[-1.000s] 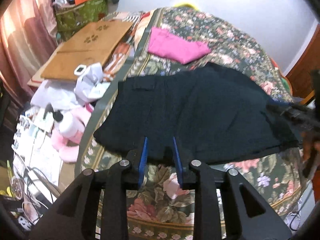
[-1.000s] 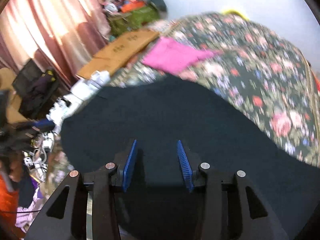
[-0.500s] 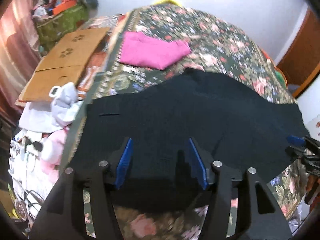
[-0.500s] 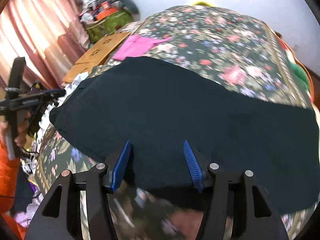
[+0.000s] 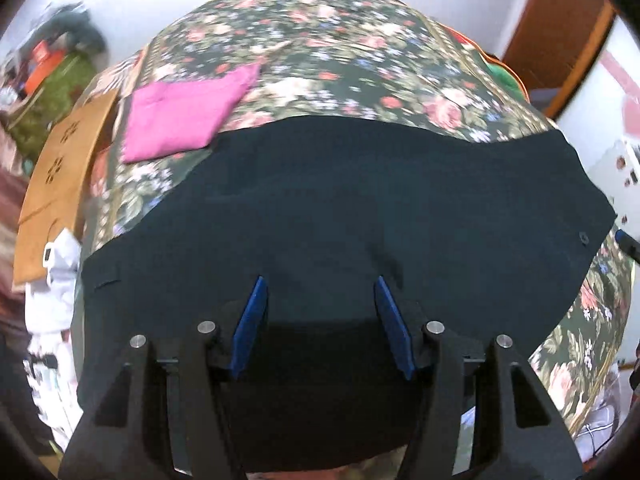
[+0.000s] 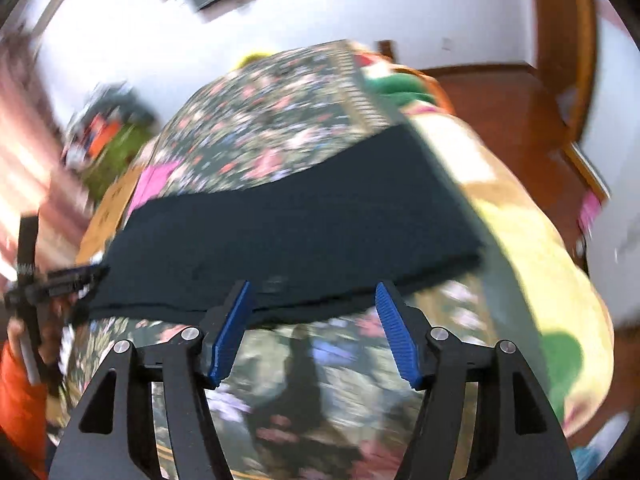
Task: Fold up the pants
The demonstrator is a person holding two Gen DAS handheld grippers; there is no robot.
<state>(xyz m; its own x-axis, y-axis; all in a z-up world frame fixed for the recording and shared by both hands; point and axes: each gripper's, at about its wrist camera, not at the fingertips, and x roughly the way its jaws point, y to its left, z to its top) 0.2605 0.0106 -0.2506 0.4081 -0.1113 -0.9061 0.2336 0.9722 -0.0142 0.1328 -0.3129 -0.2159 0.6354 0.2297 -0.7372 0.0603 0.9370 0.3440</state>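
Dark navy pants [image 5: 360, 208] lie spread flat across the floral bedspread [image 5: 328, 52]; they also show in the right wrist view [image 6: 288, 232]. My left gripper [image 5: 320, 286] is open and empty, hovering over the near part of the pants. My right gripper [image 6: 312, 292] is open and empty, just in front of the pants' near edge, above the bedspread [image 6: 280, 120]. The left gripper shows at the left edge of the right wrist view [image 6: 60, 280].
A folded pink garment [image 5: 184, 116] lies on the bed beyond the pants. A brown cardboard sheet [image 5: 60, 168] and white clutter [image 5: 56, 280] sit off the bed's left side. A yellow cover [image 6: 520, 240] and a wooden door [image 5: 556, 28] are at the right.
Both grippers have opened wider. The left one moved forward over the pants. The right one swung right and back, from above the pants to just off their near edge.
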